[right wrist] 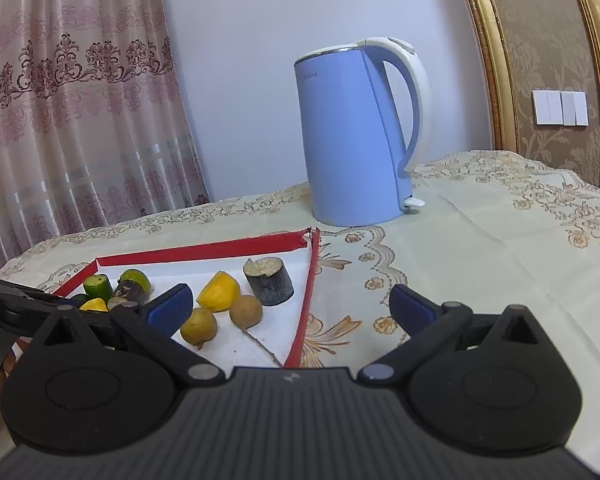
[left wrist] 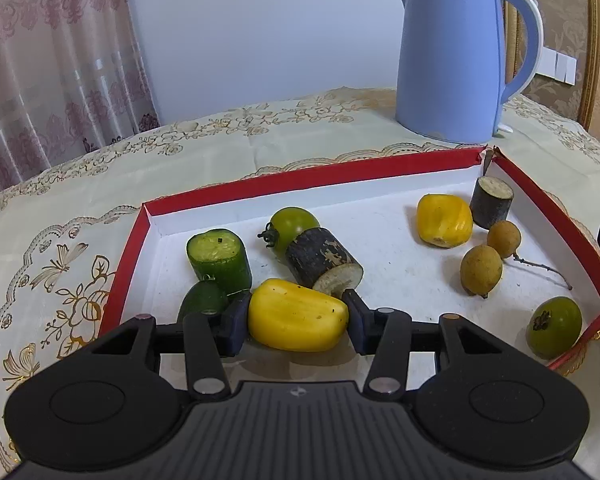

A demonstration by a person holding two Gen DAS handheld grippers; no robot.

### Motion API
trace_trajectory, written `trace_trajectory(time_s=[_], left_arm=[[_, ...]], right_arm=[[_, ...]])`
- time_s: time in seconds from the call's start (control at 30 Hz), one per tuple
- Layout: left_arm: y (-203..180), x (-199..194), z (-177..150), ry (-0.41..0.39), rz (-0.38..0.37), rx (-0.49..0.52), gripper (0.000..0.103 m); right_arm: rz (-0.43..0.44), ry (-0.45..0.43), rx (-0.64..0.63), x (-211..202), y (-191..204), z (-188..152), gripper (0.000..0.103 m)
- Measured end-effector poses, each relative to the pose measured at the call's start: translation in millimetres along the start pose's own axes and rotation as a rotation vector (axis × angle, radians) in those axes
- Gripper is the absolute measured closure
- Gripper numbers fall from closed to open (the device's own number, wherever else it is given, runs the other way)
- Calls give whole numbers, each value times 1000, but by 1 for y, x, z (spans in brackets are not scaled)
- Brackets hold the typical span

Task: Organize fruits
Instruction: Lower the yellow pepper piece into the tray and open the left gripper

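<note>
On the tablecloth (left wrist: 220, 152) before the kettle (left wrist: 448, 60), our tray (left wrist: 300, 180) holds two yellow pieces; our left gripper (left wrist: 296, 316) clamps one yellow piece (left wrist: 296, 316), our right gripper (right wrist: 292, 304) gapes wide.

Red-rimmed tray (left wrist: 312, 178), pale-blue kettle (left wrist: 446, 60)

Worktop (left wrist: 228, 152) under a cream gold-embroidered cloth (right wrist: 500, 240), blue kettle (left wrist: 448, 60) standing at the back, red-rimmed tray (left wrist: 308, 178) in front, close by

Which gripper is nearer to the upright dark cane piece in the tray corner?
Right. The right gripper is open just before the cane piece; the left gripper, holding a yellow piece, is across the tray.
</note>
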State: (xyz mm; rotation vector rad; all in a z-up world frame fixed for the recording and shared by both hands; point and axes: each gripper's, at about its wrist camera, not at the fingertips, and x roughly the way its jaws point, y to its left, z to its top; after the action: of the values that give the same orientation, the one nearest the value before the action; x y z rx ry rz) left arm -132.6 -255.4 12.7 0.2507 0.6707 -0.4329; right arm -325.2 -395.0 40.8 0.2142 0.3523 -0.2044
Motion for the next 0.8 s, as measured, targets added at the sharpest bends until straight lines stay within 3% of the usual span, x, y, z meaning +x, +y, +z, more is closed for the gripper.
trace_trajectory(time_s=[0.8], left_arm=[[-3, -3, -5, -26, 4, 11, 56]], right_arm=[[0, 5, 8, 1, -2, 0, 0]])
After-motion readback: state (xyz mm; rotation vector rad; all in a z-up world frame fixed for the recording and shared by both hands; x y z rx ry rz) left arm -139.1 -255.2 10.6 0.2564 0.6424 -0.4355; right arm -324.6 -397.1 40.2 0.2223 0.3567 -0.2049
